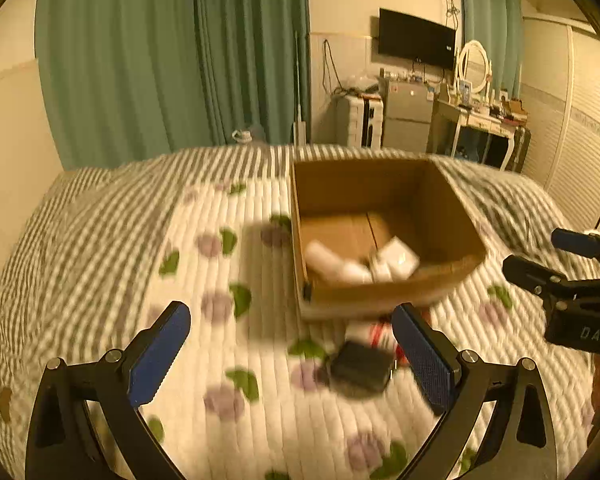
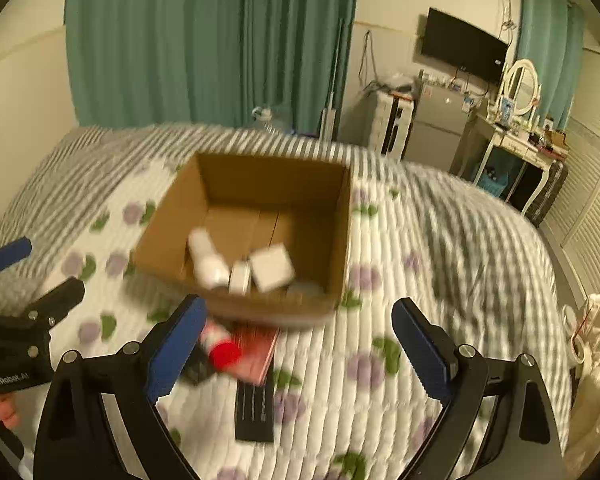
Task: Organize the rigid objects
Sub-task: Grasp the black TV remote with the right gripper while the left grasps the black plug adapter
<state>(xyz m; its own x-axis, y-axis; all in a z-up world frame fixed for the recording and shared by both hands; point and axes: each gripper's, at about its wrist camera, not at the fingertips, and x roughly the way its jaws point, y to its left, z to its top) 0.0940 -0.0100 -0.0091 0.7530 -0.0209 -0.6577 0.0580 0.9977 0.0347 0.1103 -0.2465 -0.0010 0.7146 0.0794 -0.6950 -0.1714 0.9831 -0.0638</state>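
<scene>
Reading from the left wrist view: "DAS" showed in pale letters on the right gripper point(image 1: 540, 258) at the right edge. The left gripper point(image 1: 290, 360) stood wide, holding nothing. A cardboard box point(image 1: 384, 292) sat on the bed point(image 1: 100, 240), with blurred white items point(image 1: 360, 260) inside. A black object point(image 1: 362, 364) lay on the quilt just before the box.

Right wrist view: "GenRobot.AI" was printed on the left gripper point(image 2: 36, 276). The right gripper point(image 2: 300, 340) stood wide and empty. Shown only here: a red-capped bottle point(image 2: 220, 344), a pink booklet point(image 2: 258, 350) and a black flat box point(image 2: 255, 414), all near the cardboard box point(image 2: 260, 308).
</scene>
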